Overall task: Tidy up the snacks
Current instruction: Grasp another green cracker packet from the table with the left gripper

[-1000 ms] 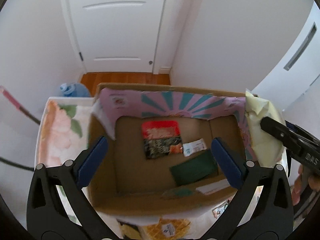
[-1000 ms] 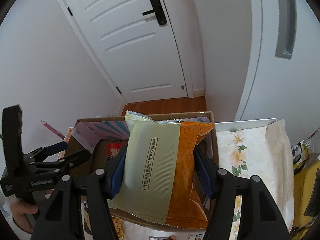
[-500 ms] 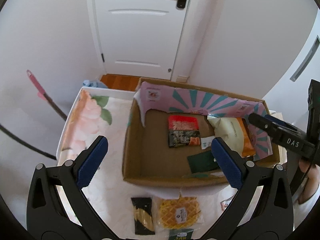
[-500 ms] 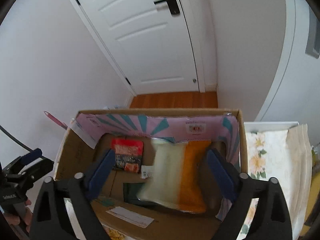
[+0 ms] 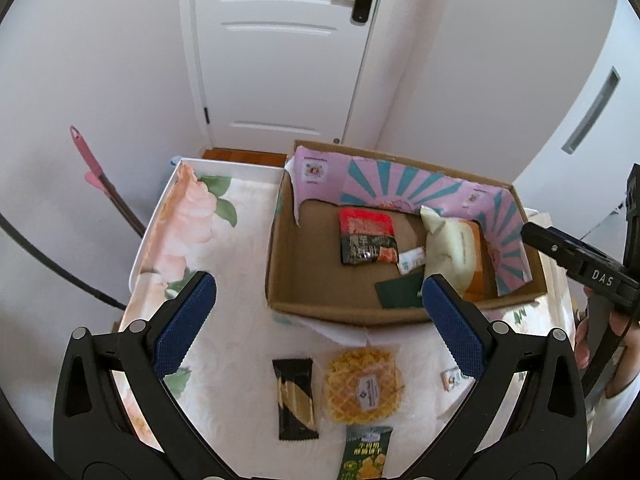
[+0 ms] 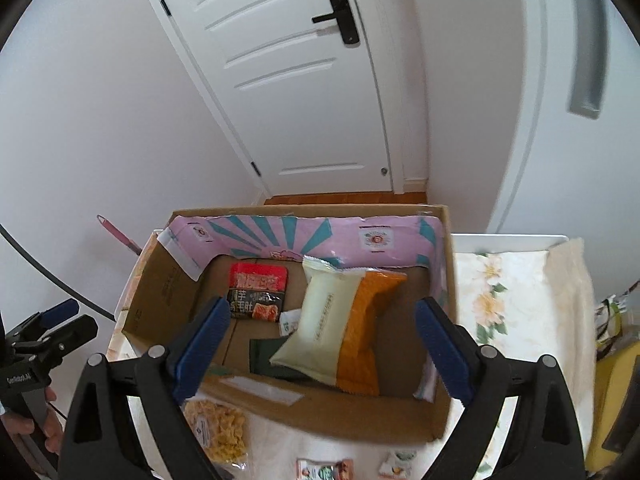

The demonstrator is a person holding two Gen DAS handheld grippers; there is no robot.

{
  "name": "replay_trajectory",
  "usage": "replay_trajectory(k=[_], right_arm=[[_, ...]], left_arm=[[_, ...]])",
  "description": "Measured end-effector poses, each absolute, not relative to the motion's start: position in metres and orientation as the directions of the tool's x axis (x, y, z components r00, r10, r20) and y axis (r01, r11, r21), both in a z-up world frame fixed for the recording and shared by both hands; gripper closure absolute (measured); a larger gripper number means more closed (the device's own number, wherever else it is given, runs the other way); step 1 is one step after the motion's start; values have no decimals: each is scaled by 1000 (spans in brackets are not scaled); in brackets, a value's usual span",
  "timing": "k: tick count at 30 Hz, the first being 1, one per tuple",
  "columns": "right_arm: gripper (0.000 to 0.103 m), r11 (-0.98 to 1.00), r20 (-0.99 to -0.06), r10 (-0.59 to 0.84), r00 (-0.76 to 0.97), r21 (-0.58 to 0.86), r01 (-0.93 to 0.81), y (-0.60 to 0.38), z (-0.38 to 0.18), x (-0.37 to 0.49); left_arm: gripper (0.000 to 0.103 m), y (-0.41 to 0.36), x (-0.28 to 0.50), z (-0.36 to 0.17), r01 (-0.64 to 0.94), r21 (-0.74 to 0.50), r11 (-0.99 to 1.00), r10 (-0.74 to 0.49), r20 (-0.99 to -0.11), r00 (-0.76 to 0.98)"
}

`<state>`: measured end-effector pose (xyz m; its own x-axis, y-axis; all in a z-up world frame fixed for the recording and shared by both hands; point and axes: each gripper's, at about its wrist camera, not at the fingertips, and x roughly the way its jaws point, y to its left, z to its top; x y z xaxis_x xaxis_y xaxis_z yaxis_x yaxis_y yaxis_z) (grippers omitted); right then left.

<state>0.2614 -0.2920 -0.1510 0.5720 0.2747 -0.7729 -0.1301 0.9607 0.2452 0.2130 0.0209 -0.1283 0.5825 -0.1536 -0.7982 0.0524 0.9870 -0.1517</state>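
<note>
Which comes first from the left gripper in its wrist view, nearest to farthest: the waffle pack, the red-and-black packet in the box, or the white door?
From the left gripper:
1. Waffle pack, on the cloth just ahead, outside the cardboard box.
2. Red-and-black packet, lying on the box floor toward its back.
3. White door, behind the box, beyond the table's far edge.

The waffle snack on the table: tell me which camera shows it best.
Left wrist view. The waffle snack lies whole and sharp between the open fingers. In the right wrist view it is blurred and partly behind a finger.
</note>
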Motion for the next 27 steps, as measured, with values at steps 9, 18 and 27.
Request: replay_trajectory(k=[9, 18, 27], right_arm=[[11, 970, -762, 228, 607, 234, -70, -296, -135, 212], [11, 981, -755, 167, 634, 190, -33, -283, -124, 148], [11, 988, -762, 124, 635, 153, -9, -280, -126, 98]], left_arm=[[1, 46, 161, -124, 57, -149, 987, -153, -788, 596], [1, 59, 106, -127, 82, -161, 984, -178, -783, 596], [1, 35, 69, -145, 133, -163, 978, -210, -790, 575]])
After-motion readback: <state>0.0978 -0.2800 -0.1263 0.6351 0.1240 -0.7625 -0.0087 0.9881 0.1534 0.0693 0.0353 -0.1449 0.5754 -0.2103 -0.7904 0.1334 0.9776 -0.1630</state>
